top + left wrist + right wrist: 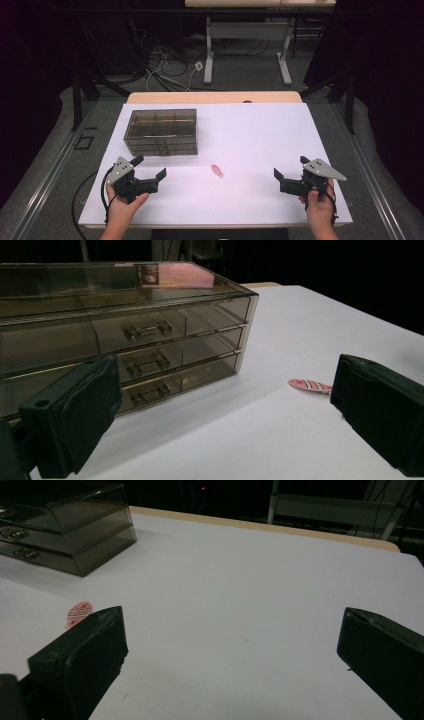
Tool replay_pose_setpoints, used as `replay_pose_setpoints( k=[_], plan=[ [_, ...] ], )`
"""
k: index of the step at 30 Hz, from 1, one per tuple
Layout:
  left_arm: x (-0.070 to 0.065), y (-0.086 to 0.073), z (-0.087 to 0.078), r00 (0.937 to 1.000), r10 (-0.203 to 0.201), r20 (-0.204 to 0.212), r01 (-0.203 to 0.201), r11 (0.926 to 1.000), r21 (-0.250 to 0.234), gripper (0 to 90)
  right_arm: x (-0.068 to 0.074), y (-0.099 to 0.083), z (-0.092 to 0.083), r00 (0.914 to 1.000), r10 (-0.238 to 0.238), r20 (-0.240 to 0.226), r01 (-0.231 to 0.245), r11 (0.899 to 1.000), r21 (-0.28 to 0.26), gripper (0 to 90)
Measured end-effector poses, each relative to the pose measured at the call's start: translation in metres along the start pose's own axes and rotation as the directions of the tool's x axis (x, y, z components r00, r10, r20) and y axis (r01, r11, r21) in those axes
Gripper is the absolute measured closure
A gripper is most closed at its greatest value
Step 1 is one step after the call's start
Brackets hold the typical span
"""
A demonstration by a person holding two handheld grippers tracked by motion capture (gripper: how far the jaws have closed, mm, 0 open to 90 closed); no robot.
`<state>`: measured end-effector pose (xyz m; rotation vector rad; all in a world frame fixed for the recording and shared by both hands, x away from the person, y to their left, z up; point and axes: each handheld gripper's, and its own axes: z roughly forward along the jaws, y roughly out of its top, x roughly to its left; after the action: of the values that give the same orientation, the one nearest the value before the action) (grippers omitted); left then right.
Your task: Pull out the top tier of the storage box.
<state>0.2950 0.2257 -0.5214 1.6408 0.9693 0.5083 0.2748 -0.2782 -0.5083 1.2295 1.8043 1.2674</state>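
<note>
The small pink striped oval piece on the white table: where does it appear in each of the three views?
High view: the small pink striped oval piece lies at centre, right of the smoky transparent plastic drawer box.
Left gripper view: it lies at right, beside the right black finger.
Right gripper view: it lies at left, partly behind the left black finger.
Shared landmark: the drawer box.

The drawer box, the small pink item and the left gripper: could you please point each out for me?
Drawer box [161,131], high view, on its smoky clear lid.
Small pink item [217,170], high view, on its striped middle.
Left gripper [149,170], high view, midway between its open jaw tips.
</note>
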Motion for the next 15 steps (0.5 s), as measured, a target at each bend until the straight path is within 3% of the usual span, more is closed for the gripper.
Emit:
replay_pose_setpoints(
  k=[8, 9, 15],
  plan=[
    [0.002, 0.001, -0.001, 0.9990, -0.043, -0.011, 0.043, 0.9990, 0.016, 0.4, -0.006, -0.002, -0.001, 0.9990, 0.015, 0.043, -0.015, 1.000, -0.003, 0.0],
    [0.002, 0.003, -0.003, 0.9969, -0.078, -0.003, 0.078, 0.9969, 0.002, 0.4, -0.008, -0.003, 0.000, 0.9990, 0.022, 0.039, -0.022, 1.000, -0.004, 0.0],
    [-0.004, 0.009, -0.009, 0.9958, -0.091, -0.005, 0.091, 0.9958, -0.007, 0.3, -0.016, -0.006, 0.000, 0.9949, 0.100, 0.015, -0.100, 0.995, 0.004, 0.0]
  ],
)
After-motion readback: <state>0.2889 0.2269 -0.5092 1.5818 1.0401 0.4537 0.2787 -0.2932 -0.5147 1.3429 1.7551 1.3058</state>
